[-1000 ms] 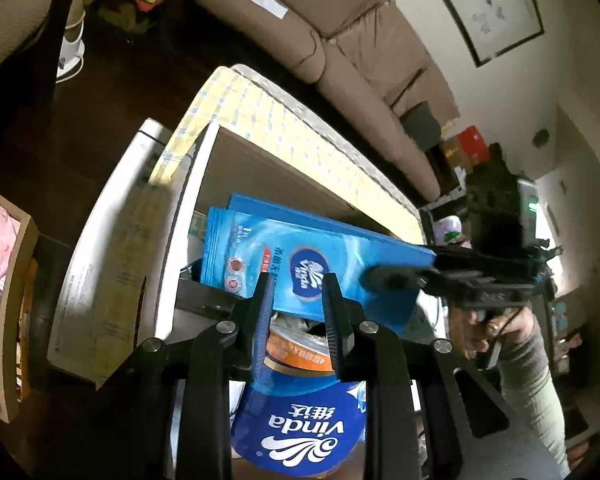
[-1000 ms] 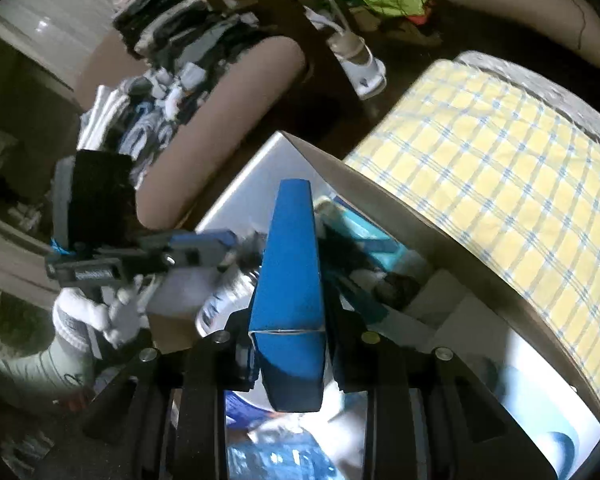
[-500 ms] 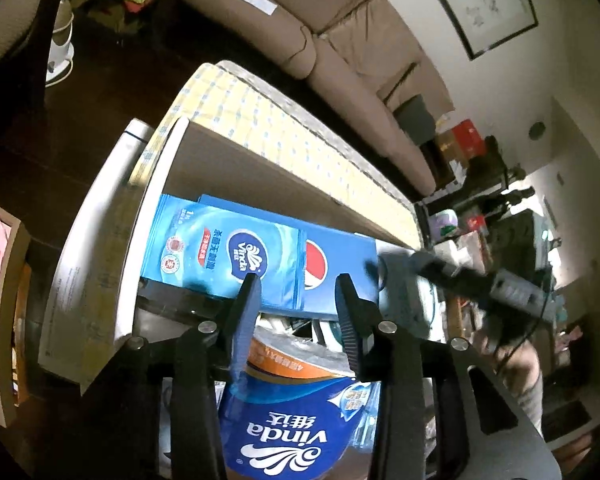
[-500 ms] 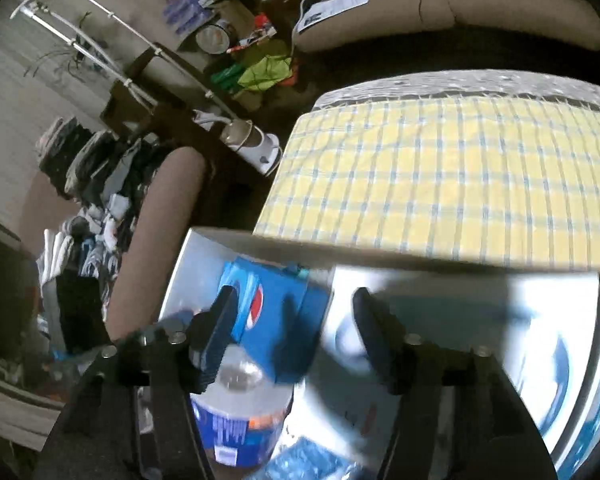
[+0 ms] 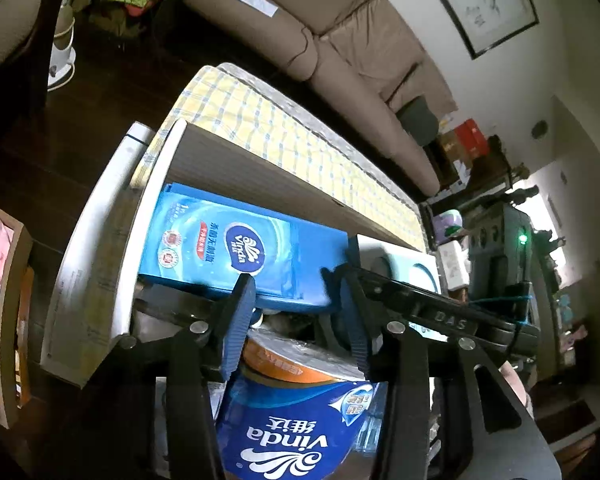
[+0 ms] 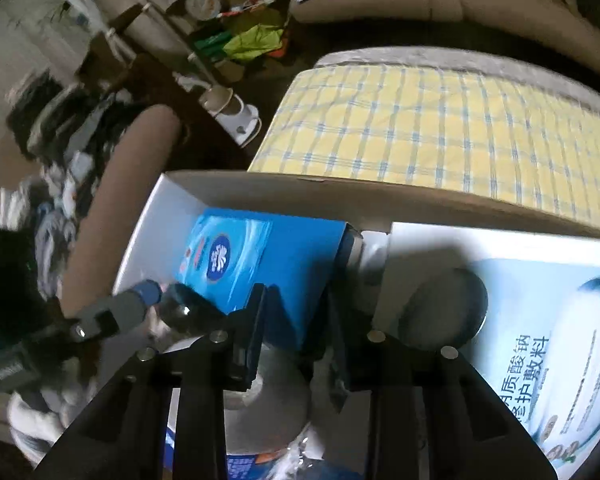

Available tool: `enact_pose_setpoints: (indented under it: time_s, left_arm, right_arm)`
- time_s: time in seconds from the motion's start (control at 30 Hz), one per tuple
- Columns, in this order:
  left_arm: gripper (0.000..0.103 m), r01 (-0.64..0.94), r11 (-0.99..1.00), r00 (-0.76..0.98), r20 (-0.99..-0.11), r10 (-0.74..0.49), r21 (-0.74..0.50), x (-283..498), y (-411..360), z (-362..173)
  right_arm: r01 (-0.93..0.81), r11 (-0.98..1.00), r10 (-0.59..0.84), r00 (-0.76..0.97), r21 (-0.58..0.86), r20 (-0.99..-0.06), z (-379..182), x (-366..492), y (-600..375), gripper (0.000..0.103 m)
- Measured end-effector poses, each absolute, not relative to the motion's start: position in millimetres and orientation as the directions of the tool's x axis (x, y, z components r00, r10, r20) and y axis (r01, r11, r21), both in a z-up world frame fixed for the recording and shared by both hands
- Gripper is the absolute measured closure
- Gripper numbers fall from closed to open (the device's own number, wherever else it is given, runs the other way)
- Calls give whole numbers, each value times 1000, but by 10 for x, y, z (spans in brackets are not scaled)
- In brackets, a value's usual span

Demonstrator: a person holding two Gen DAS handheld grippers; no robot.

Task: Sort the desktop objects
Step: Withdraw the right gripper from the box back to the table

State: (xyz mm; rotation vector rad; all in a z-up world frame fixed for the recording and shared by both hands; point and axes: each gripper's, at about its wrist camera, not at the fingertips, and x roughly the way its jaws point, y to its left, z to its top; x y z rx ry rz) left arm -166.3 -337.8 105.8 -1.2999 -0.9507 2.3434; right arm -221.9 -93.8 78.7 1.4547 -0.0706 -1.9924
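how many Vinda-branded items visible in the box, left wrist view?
2. A flat blue Vinda pack leans against the box's far wall; a Vinda tissue roll pack sits nearest the camera, below the left gripper. Others may be hidden underneath.

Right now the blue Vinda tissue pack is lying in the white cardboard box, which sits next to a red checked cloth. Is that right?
Not quite: the cloth is yellow checked with pale blue lines, not red. The right wrist view shows it most clearly, just beyond the far wall of the white cardboard box. The rest holds: the blue Vinda tissue pack does lie inside that box.
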Motion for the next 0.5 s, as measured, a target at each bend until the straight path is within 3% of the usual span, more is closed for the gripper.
enact_pose_setpoints:
  time_s: [0.23, 0.33, 0.5]
  left_arm:
    - [58, 43, -750, -547, -643, 535, -660, -1641, -3352, 1105]
    - [50, 20, -766, -548, -648, 529, -642, -1605, -3302, 1160]
    - [34, -18, -833, -569, -679, 463, -553, -1405, -3115, 1302]
  right_arm:
    - [460, -787, -545, -208, 411, -812, 996, -2113, -679, 68]
    - [459, -784, -555, -219, 418, -803, 1098, -2005, -560, 65]
    - [481, -806, -512, -273, 345, -815, 1223, -1734, -385, 49]
